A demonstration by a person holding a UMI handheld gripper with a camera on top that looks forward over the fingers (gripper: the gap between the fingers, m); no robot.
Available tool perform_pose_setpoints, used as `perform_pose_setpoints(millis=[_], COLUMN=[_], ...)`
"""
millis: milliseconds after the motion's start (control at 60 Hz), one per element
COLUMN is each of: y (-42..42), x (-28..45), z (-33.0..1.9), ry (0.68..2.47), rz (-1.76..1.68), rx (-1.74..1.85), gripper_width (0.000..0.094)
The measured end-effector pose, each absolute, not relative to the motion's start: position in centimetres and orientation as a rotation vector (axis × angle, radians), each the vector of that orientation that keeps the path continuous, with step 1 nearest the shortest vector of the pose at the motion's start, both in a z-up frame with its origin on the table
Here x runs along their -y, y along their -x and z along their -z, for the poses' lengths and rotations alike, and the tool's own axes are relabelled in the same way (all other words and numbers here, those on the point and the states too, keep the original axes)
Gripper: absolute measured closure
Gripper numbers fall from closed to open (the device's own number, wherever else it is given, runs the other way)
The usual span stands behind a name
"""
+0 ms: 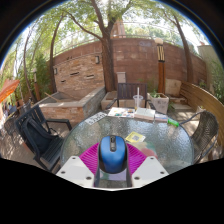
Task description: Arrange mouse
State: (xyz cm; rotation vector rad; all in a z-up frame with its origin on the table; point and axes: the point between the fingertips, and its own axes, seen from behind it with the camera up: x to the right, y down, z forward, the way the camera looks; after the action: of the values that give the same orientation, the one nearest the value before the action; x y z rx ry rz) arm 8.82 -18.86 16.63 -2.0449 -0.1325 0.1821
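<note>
Gripper (112,168): jaws clamped on the mouse, one magenta pad (92,158) pressing each flank.
Mouse (112,153): blue with grey centre strip, held between the fingers above the near edge of the table.
Table (165,143): round, glass-topped, directly beyond the mouse.
Papers (130,113): flat items on the table's far side, kind not readable.
Chair (35,135): dark, left of the table.
Brick wall (95,65): behind the table, with a tree trunk (107,60) in front of it.
</note>
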Motion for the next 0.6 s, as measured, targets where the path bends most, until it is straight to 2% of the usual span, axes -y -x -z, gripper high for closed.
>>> perform_pose_setpoints(millis=[67,133,200,350,400,483,533,567,600], y=[-10.2,-11.3,-12.9,-15.9,-16.0,-15.6,-15.7,-15.8,-15.6], x=[15.9,12.3,9.8,7.6,7.9,8.4,8.7,8.8,9.2], z=[-18.5,-17.3,-14.0,-2.9,-1.2,1.0,1.2,0.7,0.3], ry=[2.005,2.014,2.064,2.248,2.285,2.327,2.334,2.332,2.328], rz=[-0.187,-0.145,-0.098,-0.046,-0.058,-0.083,-0.084,-0.07,-0.063], rx=[0.091,0.057,0.04,-0.004,-0.009,0.012,0.012,0.009,0.019], gripper_width=[0.0571,0.0571,0.0571,0.0557,0.0541,0.0457,0.0401,0.0325,0.0191])
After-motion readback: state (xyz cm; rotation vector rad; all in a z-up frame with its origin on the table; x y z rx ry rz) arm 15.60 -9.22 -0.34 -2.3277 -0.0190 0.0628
